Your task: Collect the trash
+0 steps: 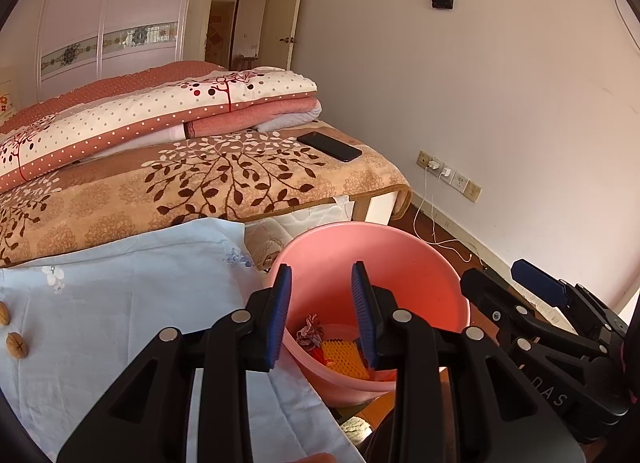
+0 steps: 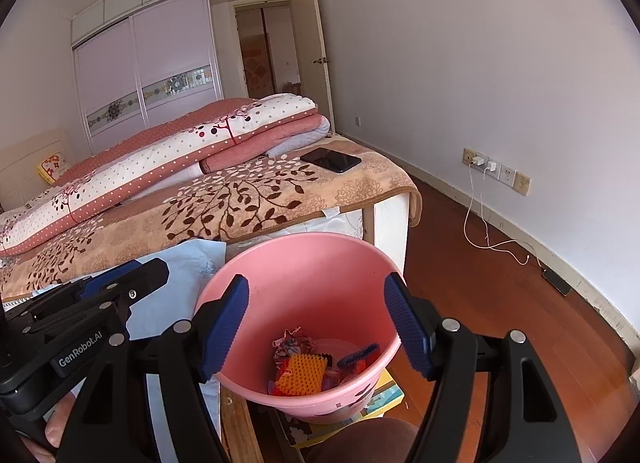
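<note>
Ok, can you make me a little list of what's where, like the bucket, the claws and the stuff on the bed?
bucket: pink bucket, on the floor beside the bed
in the bucket: orange spiky piece, crumpled wrapper, a blue piece
left claw: open, empty, over the bucket
right claw: open, empty, over the bucket
light blue cloth: spread out left of the bucket
walnuts: two on the cloth's left edge
phone: dark, flat on the leaf-patterned blanket
folded quilts: stacked behind the phone
</note>
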Motion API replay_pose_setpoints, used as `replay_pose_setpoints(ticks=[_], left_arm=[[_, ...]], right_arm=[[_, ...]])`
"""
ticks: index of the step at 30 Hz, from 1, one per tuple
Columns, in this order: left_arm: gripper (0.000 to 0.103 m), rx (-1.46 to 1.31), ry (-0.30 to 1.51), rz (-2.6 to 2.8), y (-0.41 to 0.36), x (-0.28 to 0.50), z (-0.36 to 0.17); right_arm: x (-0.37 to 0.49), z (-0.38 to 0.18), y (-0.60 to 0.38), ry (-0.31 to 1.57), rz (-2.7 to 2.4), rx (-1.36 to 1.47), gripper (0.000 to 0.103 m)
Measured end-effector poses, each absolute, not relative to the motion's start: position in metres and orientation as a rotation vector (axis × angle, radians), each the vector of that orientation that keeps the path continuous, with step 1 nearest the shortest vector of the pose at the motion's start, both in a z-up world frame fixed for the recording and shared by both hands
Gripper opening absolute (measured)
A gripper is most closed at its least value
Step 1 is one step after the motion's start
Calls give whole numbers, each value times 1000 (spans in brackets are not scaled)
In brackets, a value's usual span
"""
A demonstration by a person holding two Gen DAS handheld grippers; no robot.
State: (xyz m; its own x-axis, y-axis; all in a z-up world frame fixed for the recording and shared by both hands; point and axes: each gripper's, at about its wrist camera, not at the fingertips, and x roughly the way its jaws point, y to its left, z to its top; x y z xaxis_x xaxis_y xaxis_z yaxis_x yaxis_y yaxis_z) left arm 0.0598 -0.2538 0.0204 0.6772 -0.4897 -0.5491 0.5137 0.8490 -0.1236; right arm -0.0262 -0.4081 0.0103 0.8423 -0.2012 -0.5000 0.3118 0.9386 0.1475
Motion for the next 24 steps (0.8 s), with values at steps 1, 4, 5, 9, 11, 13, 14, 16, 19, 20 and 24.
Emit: replay_pose_setpoints(ticks=[1, 4, 5, 9, 11, 13, 14, 16, 19, 20, 24], left_arm=[[31, 41, 602, -563, -253, 60, 21], [31, 36, 599, -563, -250, 61, 22], [31, 35, 597, -562, -249, 61, 22], [31, 28, 591, -556, -245, 61, 22], [31, 25, 590, -553, -242, 61, 22], [31, 22, 589, -550, -240, 61, 22], [31, 21, 589, -548, -239, 61, 22], [31, 20, 588, -545, -237, 61, 22], [31, 19, 586, -543, -235, 61, 22], [31, 18, 586, -543, -234, 61, 22], [31, 18, 586, -542, -234, 61, 23]], right_arm=[[-26, 11, -408, 499, -273, 227, 69], [-26, 12, -405, 496, -271, 224, 69], [-26, 12, -404, 494, -269, 223, 69], [-26, 13, -399, 491, -263, 218, 69], [-26, 13, -398, 489, -261, 216, 69], [-27, 12, -396, 489, -259, 216, 69], [-26, 12, -395, 490, -257, 216, 69], [-27, 12, -395, 489, -257, 216, 69], [-27, 11, -393, 489, -254, 216, 69], [-26, 11, -392, 490, -253, 215, 70], [-26, 11, -391, 489, -253, 216, 70]])
